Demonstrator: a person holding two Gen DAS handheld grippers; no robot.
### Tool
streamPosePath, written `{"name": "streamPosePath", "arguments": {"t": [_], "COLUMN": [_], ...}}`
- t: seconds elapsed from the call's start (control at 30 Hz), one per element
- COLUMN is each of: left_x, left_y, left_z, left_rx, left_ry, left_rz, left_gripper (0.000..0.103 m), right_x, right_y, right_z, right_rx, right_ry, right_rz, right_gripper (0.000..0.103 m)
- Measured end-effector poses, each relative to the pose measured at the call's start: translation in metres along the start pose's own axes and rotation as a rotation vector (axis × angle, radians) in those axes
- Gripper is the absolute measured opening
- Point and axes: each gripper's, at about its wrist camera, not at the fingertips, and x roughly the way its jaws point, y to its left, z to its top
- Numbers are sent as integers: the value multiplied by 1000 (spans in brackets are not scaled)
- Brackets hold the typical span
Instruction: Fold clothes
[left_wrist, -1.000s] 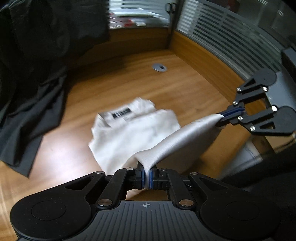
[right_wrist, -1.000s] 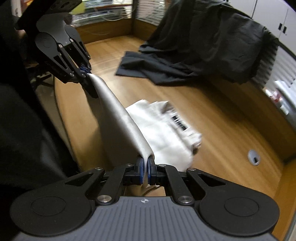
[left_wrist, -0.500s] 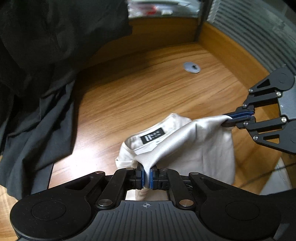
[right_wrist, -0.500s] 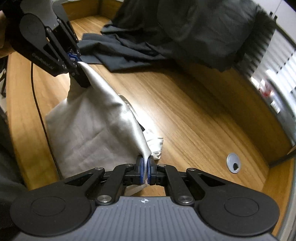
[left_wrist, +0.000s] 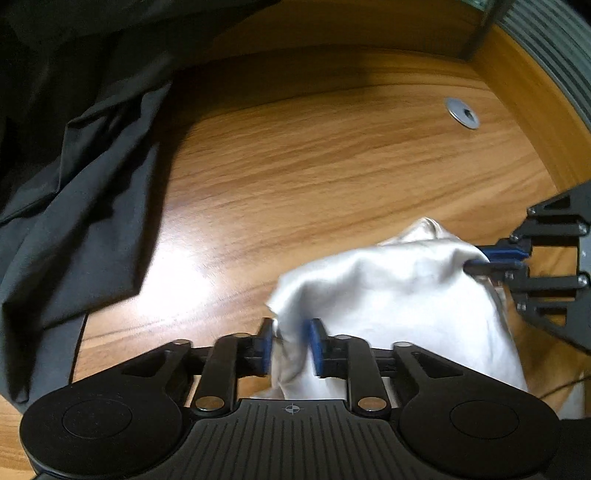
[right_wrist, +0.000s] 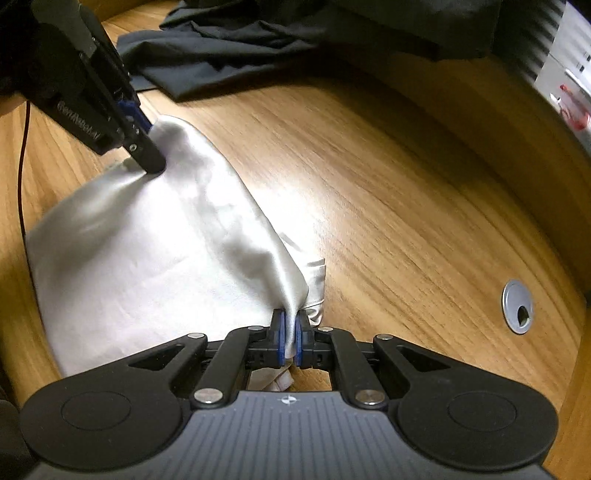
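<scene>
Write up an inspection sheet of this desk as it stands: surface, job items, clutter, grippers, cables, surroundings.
Surface: wooden desk, curved raised rim, round grey cable port set in it.
Job's things: white garment lying folded over on the desk near its front edge.
Clutter: dark clothes heaped at the far side, partly spread on the desk.
Grippers: left gripper has its fingers apart with white cloth between them; right gripper is pinched shut on a corner of the white garment.
Cables: thin red cable running down past the desk's front edge.
Surroundings: slatted partition behind the rim; little else can be made out.
</scene>
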Motion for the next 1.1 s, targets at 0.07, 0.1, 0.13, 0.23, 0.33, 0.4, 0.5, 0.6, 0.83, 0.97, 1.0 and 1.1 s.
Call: {"name": "streamPosePath", "arguments": {"t": [0.07,0.1,0.13,0.23,0.33,0.4,0.5,0.6,0.83,0.97,1.0,1.1], "left_x": [4,5,6,4,-5,-14,-30,-45,-74,-85,-87,-88], "left_y": [5,8,11,23,33,39,47,54,63,68,69,70], "left_z": [2,3,4,3,-1,-7,-20,-37,-77,-94,-98,-105], "left_rx": [-6,-15,-25,-66,-105,-123,-161,-206,-279,-347,-365,-412], "left_ry": [2,1,0,-9,-39,-57,-74,-87,-117,-138,-142,-148], "left_rz": [-1,-11,-20,-55,-83,-86,-82,-84,-82,-103,-112,-130], "left_gripper": [38,39,42,45,45,47,49,52,60,67,68,77], "right_x": [2,4,5,-4,-12,-18,-35,-51,-86,-97,-96,-91], "right_y": [-1,-2,-4,-8,-13,-15,-10,4,50,84,93,122], "right_z": [-1,-1,-1,-2,-4,-5,-6,-6,-4,3,6,13], "right_rx": [4,11,26,84,142,179,207,200,136,80,64,19], "right_ry": [-12,-16,-19,-36,-53,-64,-68,-79,-118,-140,-143,-146], "right_rz": [-21,-34,-43,-63,-83,-95,-89,-74,-25,19,31,66], "right_gripper": [19,25,26,33,40,40,40,41,42,42,42,42]}}
